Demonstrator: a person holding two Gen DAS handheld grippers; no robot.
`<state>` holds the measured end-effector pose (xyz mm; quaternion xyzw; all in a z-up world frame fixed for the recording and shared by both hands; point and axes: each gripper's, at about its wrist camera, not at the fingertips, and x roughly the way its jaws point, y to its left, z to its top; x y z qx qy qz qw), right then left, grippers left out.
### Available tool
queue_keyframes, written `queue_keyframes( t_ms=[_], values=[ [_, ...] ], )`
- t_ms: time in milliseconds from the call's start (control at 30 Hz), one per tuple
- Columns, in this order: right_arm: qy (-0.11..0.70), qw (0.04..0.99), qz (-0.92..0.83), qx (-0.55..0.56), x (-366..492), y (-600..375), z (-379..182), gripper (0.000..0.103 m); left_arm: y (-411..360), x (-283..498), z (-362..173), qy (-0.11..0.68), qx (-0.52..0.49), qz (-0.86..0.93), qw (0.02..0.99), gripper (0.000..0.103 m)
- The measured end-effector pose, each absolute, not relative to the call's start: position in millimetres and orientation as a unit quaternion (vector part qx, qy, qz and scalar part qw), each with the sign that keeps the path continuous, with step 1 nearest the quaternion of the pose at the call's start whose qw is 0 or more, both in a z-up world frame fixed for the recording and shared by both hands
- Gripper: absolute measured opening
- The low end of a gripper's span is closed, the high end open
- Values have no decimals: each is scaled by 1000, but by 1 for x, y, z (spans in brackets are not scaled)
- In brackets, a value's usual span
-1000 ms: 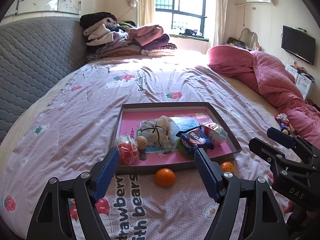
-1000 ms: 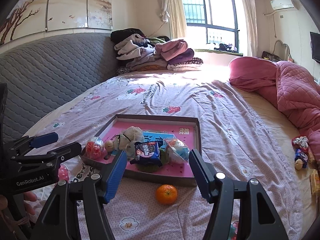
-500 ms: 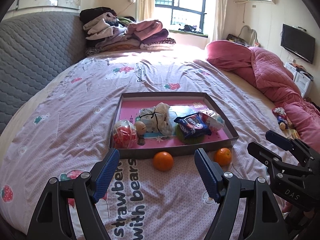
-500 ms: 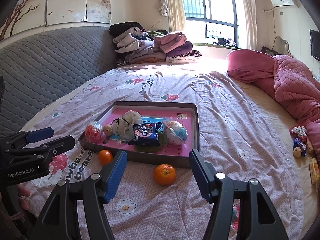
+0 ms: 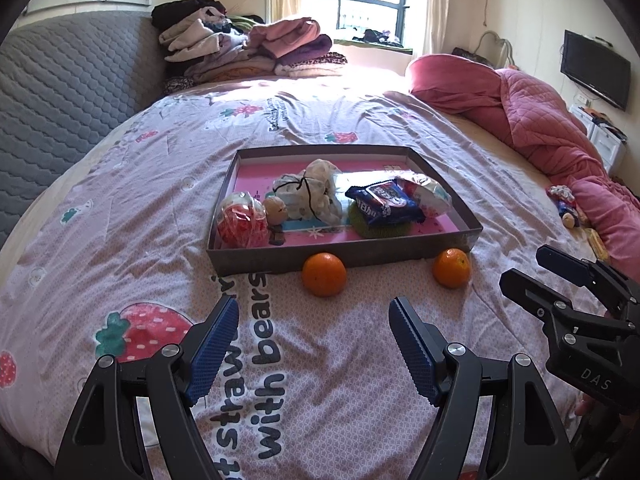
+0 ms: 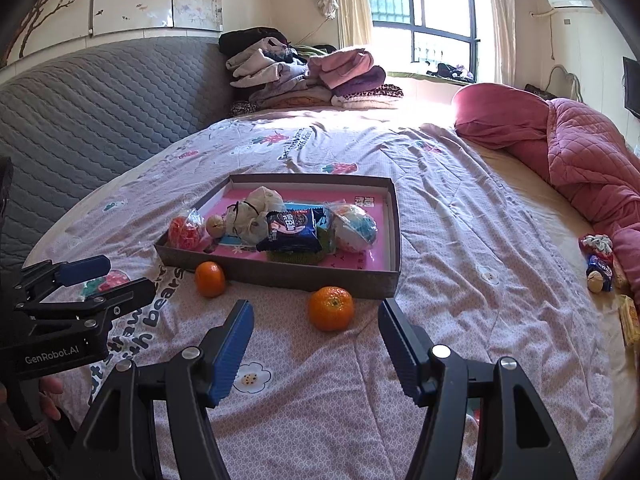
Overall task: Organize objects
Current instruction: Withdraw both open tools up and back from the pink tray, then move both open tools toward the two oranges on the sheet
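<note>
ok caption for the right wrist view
Open right gripper faces an orange lying beside a snack-filled tray on the bed.

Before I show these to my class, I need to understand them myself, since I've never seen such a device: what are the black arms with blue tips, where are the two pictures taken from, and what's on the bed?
They are hand-held tongs, one in each of a person's hands, each with a camera looking along its two fingers. One picture looks out over the left tongs, the other over the right tongs; each also shows the other pair at its edge. Both stand open and hold nothing.

On the bedsheet lies a shallow box with a pink floor, holding a blue snack packet, a cloth bundle, a red bagged item and a few more wrapped things. Two oranges lie outside, near its front wall: one before the left tongs, one before the right.
</note>
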<state>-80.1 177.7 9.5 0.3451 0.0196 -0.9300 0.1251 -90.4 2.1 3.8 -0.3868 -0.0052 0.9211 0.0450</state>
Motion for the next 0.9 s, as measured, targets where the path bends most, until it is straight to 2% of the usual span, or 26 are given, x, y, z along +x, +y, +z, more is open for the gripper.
queue_keyframes(
  t_ms=[900],
  values=[
    [27, 124, -911, 393, -84, 171, -27, 64, 9, -95, -39, -5, -442, 895, 55, 78]
  ],
)
